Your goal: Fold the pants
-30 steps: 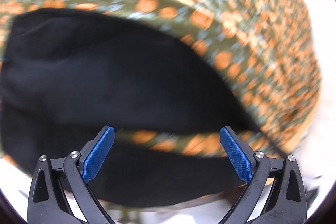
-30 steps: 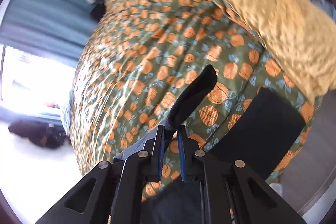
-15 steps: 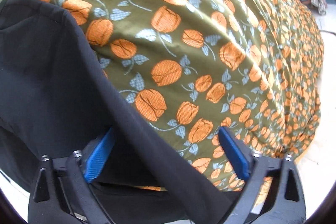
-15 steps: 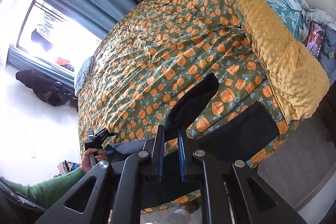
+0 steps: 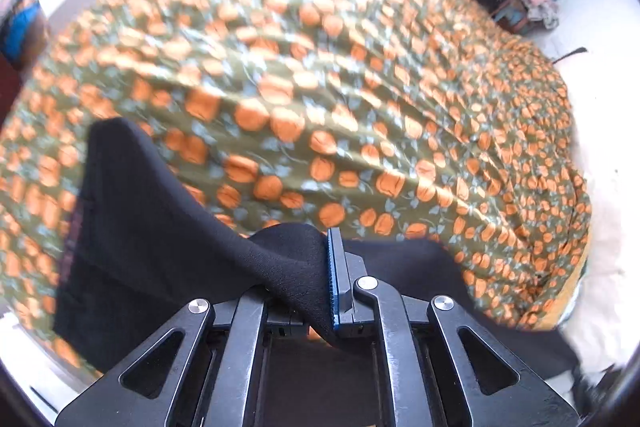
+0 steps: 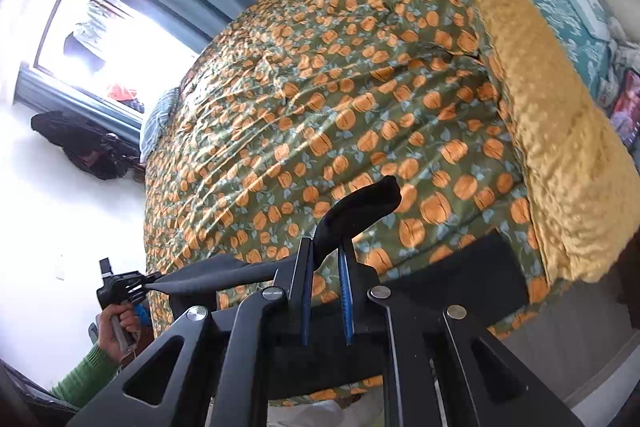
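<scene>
Pants [image 6: 452, 279], black, stretched left–right along the bed's [image 6: 360, 87] near edge; left hand-held gripper [image 5: 326, 275] and right hand-held gripper [image 6: 326, 267] each clamp one end.

Black pants [image 5: 160, 247] (partly lifted) over floral bedspread [image 5: 360, 87]

Left tongs [image 5: 316, 279] now clamped on pants [image 5: 160, 247]

**Black tools, blue pads, a green sleeve**

Our left gripper [image 5: 320, 275] and right gripper [image 6: 325, 287] are matte black linkage frames with triangular cut-outs and round silver screw heads at the pivots. Ribbed bright-blue pads [image 5: 335, 279] line our fingers. On our left hand [image 6: 116, 327], bare skin meets a ribbed green knit sleeve [image 6: 82, 377].
</scene>
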{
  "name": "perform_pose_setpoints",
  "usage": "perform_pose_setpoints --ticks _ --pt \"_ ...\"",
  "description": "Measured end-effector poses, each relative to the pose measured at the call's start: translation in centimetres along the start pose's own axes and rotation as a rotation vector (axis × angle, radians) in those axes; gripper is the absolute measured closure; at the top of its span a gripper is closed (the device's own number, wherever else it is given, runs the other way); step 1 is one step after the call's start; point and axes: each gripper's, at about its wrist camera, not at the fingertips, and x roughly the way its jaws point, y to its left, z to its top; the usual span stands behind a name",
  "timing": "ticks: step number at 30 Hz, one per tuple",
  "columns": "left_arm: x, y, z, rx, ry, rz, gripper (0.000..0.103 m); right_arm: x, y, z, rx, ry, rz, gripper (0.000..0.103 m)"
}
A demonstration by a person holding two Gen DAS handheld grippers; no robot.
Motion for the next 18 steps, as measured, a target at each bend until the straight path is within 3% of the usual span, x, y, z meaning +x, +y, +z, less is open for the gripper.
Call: perform_pose_setpoints --ticks 2,3,6,8,11,13,18 --pt "-0.8 1.0 -4.3 0.025 -0.029 0.078 0.097 0.8 1.1 0.7 -0.089 0.009 0.001 0.090" --pt "0.3 1.4 -6.9 0.021 -0.002 0.118 0.096 1.5 1.1 0.5 -0.122 0.022 -0.010 0.090" --pt "7.3 3.5 -15.3 -0.025 0.228 0.217 0.097 4.7 -2.1 -2.5 -0.134 0.114 -0.113 0.090" --pt "11.4 4.0 -19.1 -0.018 0.323 0.275 0.098 7.4 -6.2 -5.0 -0.084 0.189 -0.204 0.090" --pt "14.6 3.1 -21.3 0.025 0.399 0.308 0.098 11.9 -13.2 -8.8 -0.010 0.334 -0.355 0.090" --pt "14.5 2.0 -21.1 0.053 0.387 0.297 0.097 13.6 -15.8 -10.6 0.012 0.398 -0.410 0.090" --pt "13.9 0.2 -20.7 0.102 0.381 0.266 0.096 12.4 -15.9 -10.2 -0.038 0.349 -0.427 0.090"
